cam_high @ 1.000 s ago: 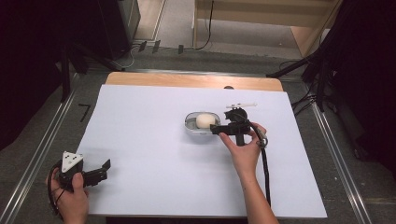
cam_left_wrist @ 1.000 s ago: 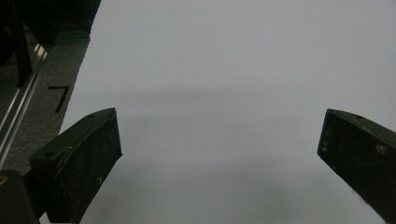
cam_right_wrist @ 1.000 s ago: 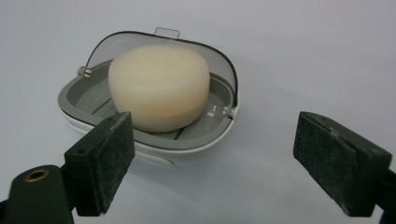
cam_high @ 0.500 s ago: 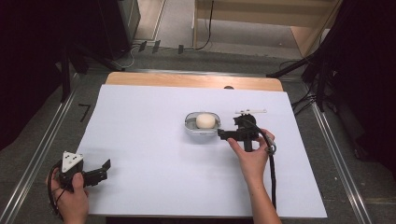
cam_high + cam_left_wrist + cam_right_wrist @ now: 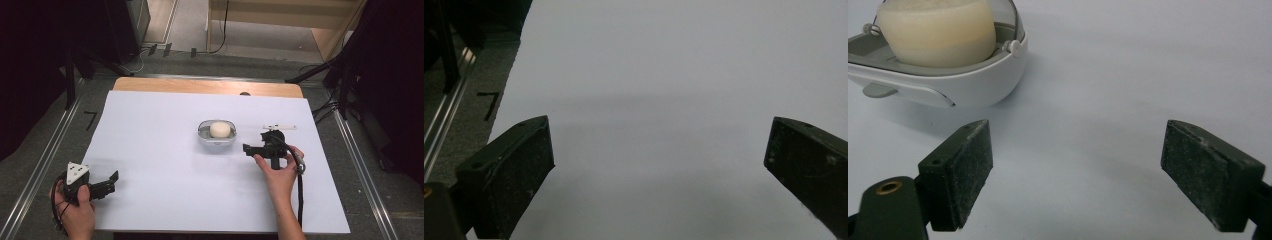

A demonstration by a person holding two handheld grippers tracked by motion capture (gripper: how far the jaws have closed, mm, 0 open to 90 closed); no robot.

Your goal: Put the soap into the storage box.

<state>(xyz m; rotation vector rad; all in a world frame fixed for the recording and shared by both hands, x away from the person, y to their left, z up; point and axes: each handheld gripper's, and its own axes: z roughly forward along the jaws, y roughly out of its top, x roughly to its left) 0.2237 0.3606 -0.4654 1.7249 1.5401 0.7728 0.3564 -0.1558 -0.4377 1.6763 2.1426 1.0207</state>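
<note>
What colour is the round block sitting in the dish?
Cream, off-white; the block shows best in the right gripper view, inside the white dish.

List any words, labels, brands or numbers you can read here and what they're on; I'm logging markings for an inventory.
There is no text to quote.
The white dish and the cream block in it carry no lettering, seen close in the right gripper view as well.
The white table cover is blank.
The right gripper and the left gripper bear no readable label.
A black L-shaped mark on the floor is a sign, not a word.

No readable text, labels or numbers.
</note>
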